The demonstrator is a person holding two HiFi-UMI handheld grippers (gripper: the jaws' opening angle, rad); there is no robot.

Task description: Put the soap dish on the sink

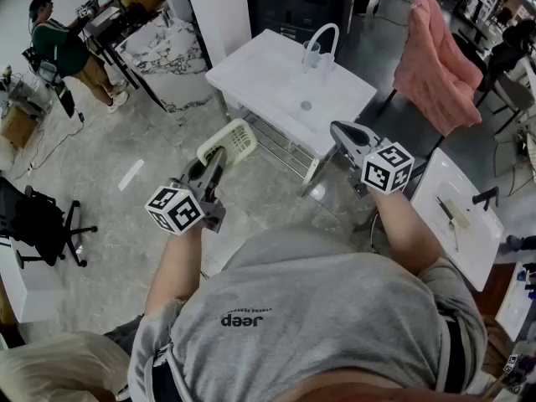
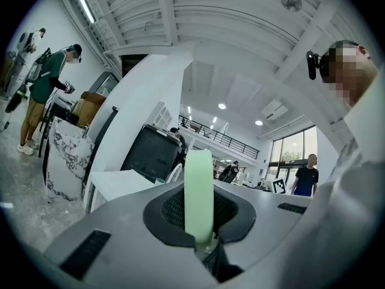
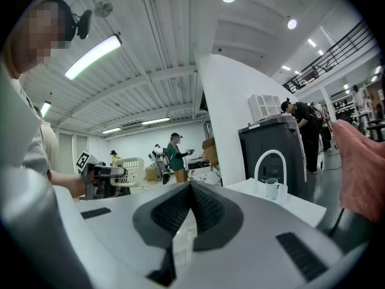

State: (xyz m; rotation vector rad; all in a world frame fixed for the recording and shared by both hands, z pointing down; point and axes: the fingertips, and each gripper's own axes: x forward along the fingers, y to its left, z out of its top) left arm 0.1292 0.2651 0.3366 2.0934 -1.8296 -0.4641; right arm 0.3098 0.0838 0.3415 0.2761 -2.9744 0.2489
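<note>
Open lab hall: freestanding sink (image 1: 260, 74), office chair (image 1: 38, 220), mezzanine railing (image 3: 328, 62).

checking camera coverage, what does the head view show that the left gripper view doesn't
Only the head view: the pink cloth, the drain in the sink, and a black office chair.
Only the left gripper view: the soap dish seen edge-on, clamped between the pads of the left gripper, and a person in a dark shirt by the windows.
Both: the held soap dish, the white sink, and the person in green.
</note>
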